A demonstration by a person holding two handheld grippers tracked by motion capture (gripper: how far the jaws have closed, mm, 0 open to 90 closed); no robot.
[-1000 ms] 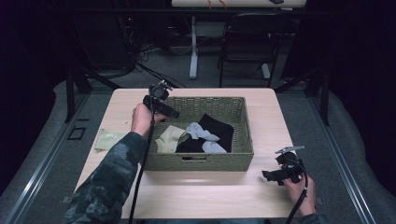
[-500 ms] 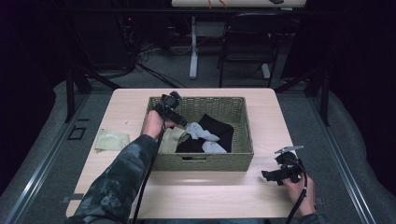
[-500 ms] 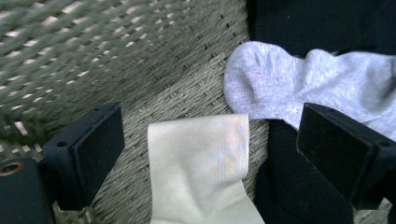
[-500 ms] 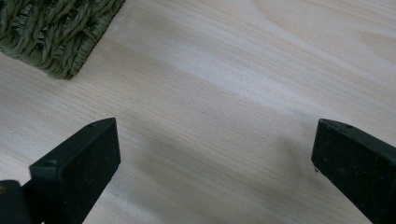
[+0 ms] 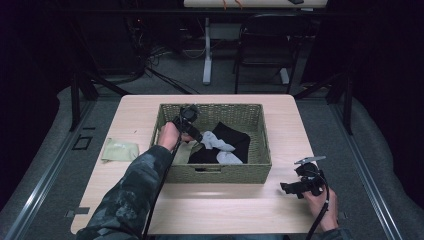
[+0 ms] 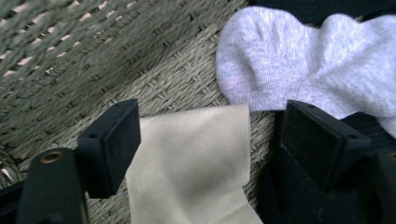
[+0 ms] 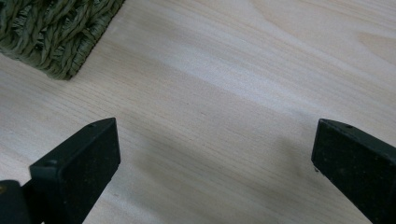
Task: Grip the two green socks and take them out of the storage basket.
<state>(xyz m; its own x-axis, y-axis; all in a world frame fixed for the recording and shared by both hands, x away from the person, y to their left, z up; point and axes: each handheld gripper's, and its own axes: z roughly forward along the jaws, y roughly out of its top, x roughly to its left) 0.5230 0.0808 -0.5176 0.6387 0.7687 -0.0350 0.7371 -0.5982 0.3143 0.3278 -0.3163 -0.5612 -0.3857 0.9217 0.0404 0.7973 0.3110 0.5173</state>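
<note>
Lay flat on table (image 5: 125, 120), left of basket (image 5: 260, 135): olive cloth (image 5: 120, 150). Sat inside basket: pale grey socks (image 5: 217, 142) atop black garment (image 5: 235, 137). Stood beyond table: dark chair (image 5: 265, 45), cables (image 5: 155, 55) on floor.

In the left gripper view the left gripper (image 6: 205, 140), jaws just closing, straddles a beige sock (image 6: 191, 158) on the basket floor (image 6: 154, 70), beside a grey sock (image 6: 303, 60).

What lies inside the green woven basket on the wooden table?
Inside the green woven basket lie a beige cloth, a pale grey sock and a black garment. The basket floor beneath them is covered, so anything underneath cannot be seen.
</note>
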